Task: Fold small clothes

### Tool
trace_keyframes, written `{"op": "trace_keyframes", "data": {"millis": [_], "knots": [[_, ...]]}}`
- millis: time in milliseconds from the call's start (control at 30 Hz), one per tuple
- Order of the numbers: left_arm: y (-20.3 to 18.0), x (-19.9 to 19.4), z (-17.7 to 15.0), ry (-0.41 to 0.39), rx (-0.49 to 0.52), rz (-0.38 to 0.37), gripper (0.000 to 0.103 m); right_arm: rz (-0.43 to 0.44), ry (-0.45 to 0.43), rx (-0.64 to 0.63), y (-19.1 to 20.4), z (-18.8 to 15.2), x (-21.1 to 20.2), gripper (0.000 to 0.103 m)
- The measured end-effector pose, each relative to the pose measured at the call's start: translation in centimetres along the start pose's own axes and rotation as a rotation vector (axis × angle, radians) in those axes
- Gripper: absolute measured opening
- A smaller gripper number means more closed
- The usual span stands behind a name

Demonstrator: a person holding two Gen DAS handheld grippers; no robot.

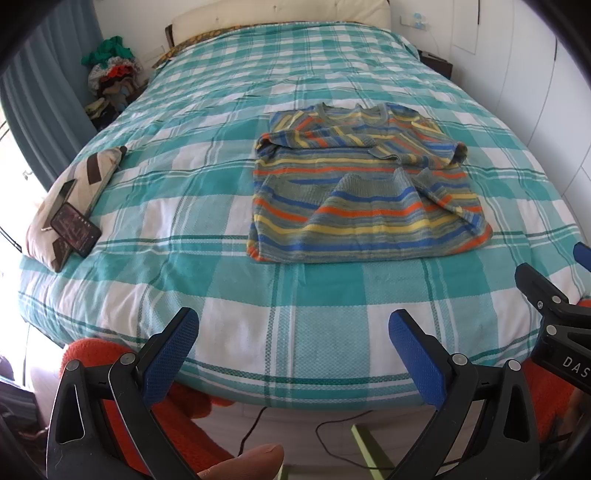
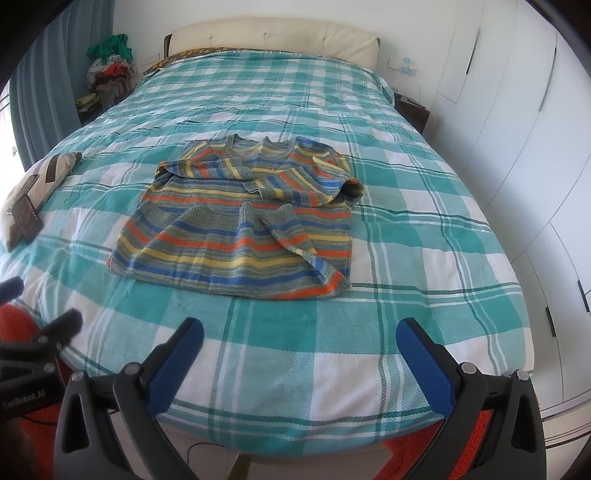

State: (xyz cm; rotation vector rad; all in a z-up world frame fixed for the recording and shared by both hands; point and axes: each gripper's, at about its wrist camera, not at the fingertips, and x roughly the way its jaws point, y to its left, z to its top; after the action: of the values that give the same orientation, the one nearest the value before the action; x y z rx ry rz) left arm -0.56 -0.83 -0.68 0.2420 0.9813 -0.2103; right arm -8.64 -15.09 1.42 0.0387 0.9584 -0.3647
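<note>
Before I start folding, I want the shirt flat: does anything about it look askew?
Yes. The striped sweater on the checked bedspread is not flat: both sleeves are folded across the chest, and the right part of the hem is flipped up and bunched into ridges.

Bedroom. Bed [image 1: 221, 177] covered in teal-and-white plaid spread, cream padded headboard [image 2: 273, 35] against white wall. Blue-grey curtain [image 1: 40, 96] on left, bright daylight beside it. White wardrobe doors [image 2: 517, 129] along right side. Dark nightstand [image 2: 412, 107] near headboard, right. Heap of mixed clothes [image 1: 112, 74] in far left corner. Patterned cushion [image 1: 74, 192] with phone [image 1: 75, 229] on it at bed's left edge. Orange rug [image 1: 184, 439] and cables on floor below.
</note>
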Motion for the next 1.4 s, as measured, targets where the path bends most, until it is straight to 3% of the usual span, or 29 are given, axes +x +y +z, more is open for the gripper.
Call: {"op": "trace_keyframes", "data": {"millis": [1033, 1100, 1267, 1400], "knots": [[0.3, 1.0, -0.2, 0.031, -0.013, 0.004, 0.103, -0.012, 0.010, -0.010, -0.2, -0.3, 0.3, 0.103], [0.4, 1.7, -0.3, 0.049, -0.006, 0.026, 0.103, 0.004, 0.005, -0.005, -0.6, -0.3, 0.5, 0.103], [2.2, 4.4, -1.3, 0.130, -0.027, 0.064, 0.103, 0.146, -0.017, 0.037, -4.0, 0.7, 3.1, 0.103], [4.3, 5.5, -1.6, 0.144, -0.053, 0.091, 0.102, 0.163, 0.017, -0.043, -5.1, 3.7, 7.9, 0.102]]}}
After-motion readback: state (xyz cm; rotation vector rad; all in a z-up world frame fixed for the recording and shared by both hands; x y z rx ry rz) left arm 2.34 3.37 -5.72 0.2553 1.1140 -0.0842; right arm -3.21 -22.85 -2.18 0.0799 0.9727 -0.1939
